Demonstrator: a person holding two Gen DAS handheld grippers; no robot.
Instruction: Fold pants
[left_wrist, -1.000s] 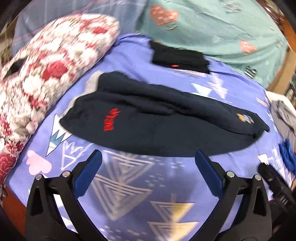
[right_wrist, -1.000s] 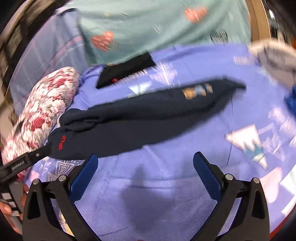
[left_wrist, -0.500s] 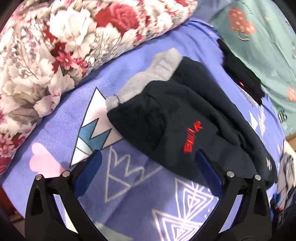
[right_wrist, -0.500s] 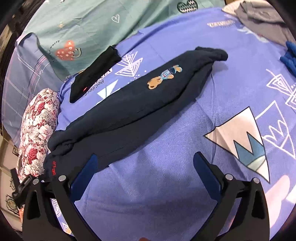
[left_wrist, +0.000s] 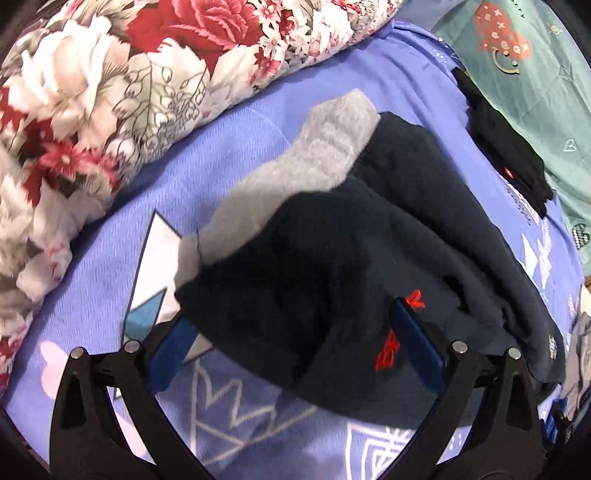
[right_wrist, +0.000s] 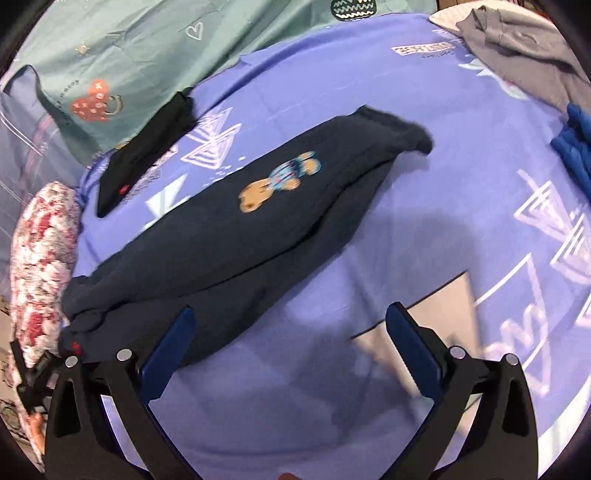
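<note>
Dark navy pants (left_wrist: 332, 266) lie lengthwise on a purple bedspread, folded leg over leg. Their waist end shows a grey lining (left_wrist: 295, 177) and red lettering (left_wrist: 388, 347). My left gripper (left_wrist: 291, 332) is open, its blue pads straddling the waist edge of the pants. In the right wrist view the pants (right_wrist: 229, 229) stretch from lower left to a cuff (right_wrist: 402, 129) at upper right, with a bear patch (right_wrist: 277, 184) mid-leg. My right gripper (right_wrist: 291, 339) is open above the bedspread, its left pad over the near edge of the pants.
A floral pillow (left_wrist: 110, 92) lies left of the waist. A black folded garment (right_wrist: 144, 158) rests beyond the pants, next to teal bedding (right_wrist: 147, 55). Grey clothing (right_wrist: 517, 48) and a blue item (right_wrist: 576, 147) lie at the far right of the bedspread (right_wrist: 480, 184).
My left gripper has moved forward onto the waist end of the pants, which now sit between its pads. My right gripper has come closer to the pants' near edge.
</note>
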